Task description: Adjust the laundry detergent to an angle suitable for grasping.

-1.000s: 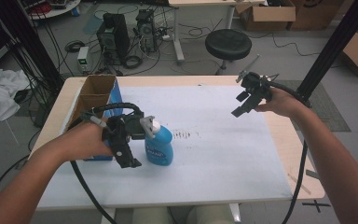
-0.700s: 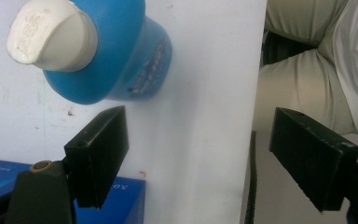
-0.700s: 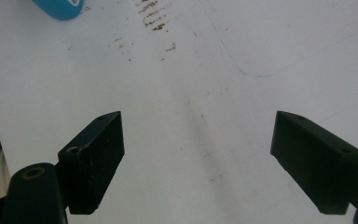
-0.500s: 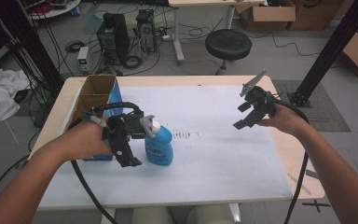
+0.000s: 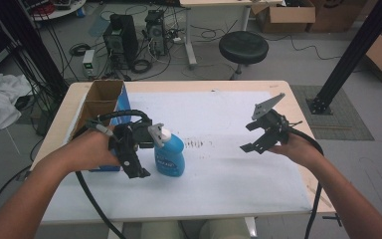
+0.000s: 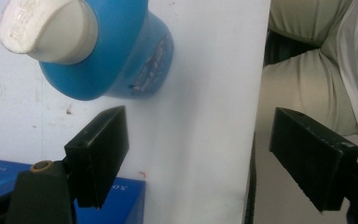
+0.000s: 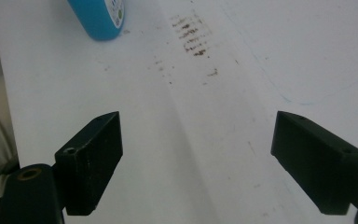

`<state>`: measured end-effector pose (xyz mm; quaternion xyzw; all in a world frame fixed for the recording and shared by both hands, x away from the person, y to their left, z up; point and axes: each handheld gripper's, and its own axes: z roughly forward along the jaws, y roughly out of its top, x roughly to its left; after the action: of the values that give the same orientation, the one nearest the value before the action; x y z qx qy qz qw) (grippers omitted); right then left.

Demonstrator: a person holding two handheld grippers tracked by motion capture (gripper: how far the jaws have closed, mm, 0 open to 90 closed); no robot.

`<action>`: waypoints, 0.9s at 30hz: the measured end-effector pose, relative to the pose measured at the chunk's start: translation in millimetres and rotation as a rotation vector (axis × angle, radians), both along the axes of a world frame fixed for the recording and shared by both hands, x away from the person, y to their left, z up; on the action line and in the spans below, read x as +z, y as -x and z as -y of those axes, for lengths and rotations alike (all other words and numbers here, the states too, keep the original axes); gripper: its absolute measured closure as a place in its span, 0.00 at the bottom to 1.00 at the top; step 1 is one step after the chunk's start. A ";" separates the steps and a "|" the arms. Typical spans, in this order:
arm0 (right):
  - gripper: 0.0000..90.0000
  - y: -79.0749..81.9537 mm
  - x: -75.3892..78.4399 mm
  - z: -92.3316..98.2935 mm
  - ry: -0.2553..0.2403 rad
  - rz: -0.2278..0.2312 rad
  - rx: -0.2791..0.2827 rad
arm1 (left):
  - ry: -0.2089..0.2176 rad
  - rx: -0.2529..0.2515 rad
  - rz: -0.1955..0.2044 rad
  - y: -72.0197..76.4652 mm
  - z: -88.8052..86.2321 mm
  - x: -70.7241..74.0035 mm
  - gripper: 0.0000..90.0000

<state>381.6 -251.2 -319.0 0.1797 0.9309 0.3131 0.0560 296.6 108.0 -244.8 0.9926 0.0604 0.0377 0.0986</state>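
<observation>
Standing upright on a white-covered counter (image 5: 219,189), a blue bottle (image 5: 169,157) with a white cap sits just beside the left tongs (image 5: 137,158), whose black jaws are spread wide with nothing between them. From the left gripper view, the bottle (image 6: 107,51) lies ahead of the jaws and outside the gap, with the counter's near edge and a person's light trousers beyond it. A person's left hand (image 5: 87,149) holds those tongs beside an open cardboard box (image 5: 97,102) with a blue side, set at the counter's left edge. Well apart on the right, the right hand (image 5: 298,149) holds the right tongs (image 5: 261,134) above the counter, jaws likewise parted and empty, a grey three-cornered plate on top. The right gripper view looks between those jaws at bare white covering marked by a patch of dark brown smudges (image 7: 191,35), with the base of the bottle (image 7: 98,14) at the top edge. Behind the counter, on the grey floor, are a black round stool (image 5: 243,47), computer towers (image 5: 134,35), tangled cables and cardboard boxes.
</observation>
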 end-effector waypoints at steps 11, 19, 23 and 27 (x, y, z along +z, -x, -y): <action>0.17 28.0 -17.5 -9.1 -0.165 0.060 -0.048 | 0.000 -0.002 -0.001 -0.4 -0.3 -2.7 0.23; 0.17 44.0 -33.3 -15.8 -0.212 0.092 -0.061 | 0.000 -0.001 0.000 -1.5 -0.1 -4.7 0.23; 0.17 48.8 -38.9 -20.5 -0.240 0.098 -0.064 | -0.002 -0.001 0.001 -1.9 0.8 -5.5 0.23; 0.17 53.3 -44.0 -27.4 -0.262 0.103 -0.060 | 0.001 0.003 -0.001 -1.7 0.6 -6.4 0.23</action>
<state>328.3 -223.9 -363.1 0.1970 0.8720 0.4390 0.0893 298.4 107.5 -251.2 0.9924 0.0621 0.0374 0.0991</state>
